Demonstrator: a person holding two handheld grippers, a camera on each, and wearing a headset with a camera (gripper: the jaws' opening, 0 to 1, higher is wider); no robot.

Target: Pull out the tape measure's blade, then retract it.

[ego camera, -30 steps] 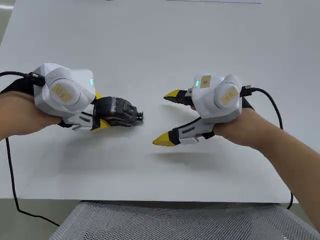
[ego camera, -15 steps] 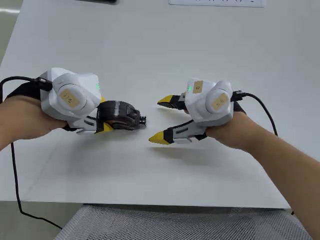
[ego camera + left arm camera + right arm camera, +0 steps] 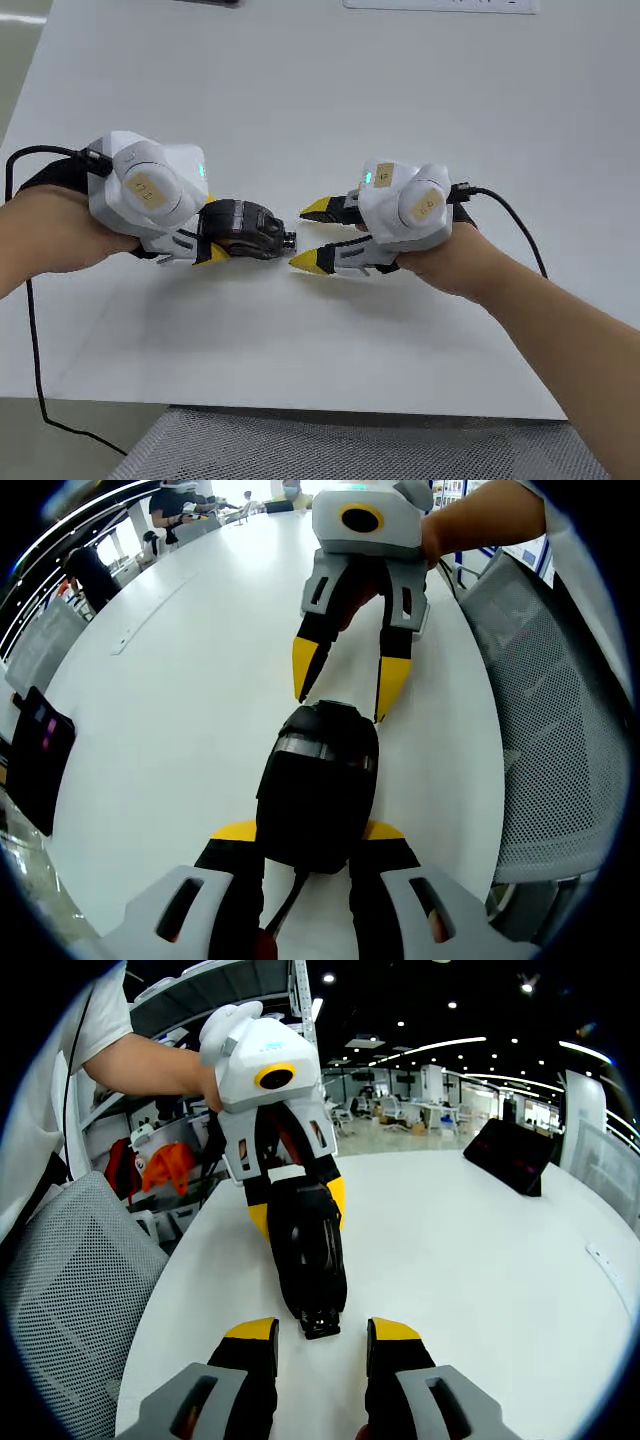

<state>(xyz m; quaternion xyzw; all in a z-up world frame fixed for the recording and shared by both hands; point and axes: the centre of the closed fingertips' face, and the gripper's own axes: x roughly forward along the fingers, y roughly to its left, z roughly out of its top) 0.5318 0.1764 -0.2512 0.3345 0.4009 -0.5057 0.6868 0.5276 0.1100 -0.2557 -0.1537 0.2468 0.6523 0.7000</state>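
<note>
We have the left gripper [image 3: 208,228] clamped on the rear of the black tape measure [image 3: 243,228], one yellow-tipped jaw on each side of the case. The case sits low on the white surface [image 3: 400,100], left of centre in the head view, with its blade hook [image 3: 288,239] pointing toward 3 o'clock. From that side our right gripper [image 3: 309,236] faces it with its jaws apart. In the right gripper view the hook lies between the two yellow tips, with a gap on each side. The blade is not drawn out.
</note>
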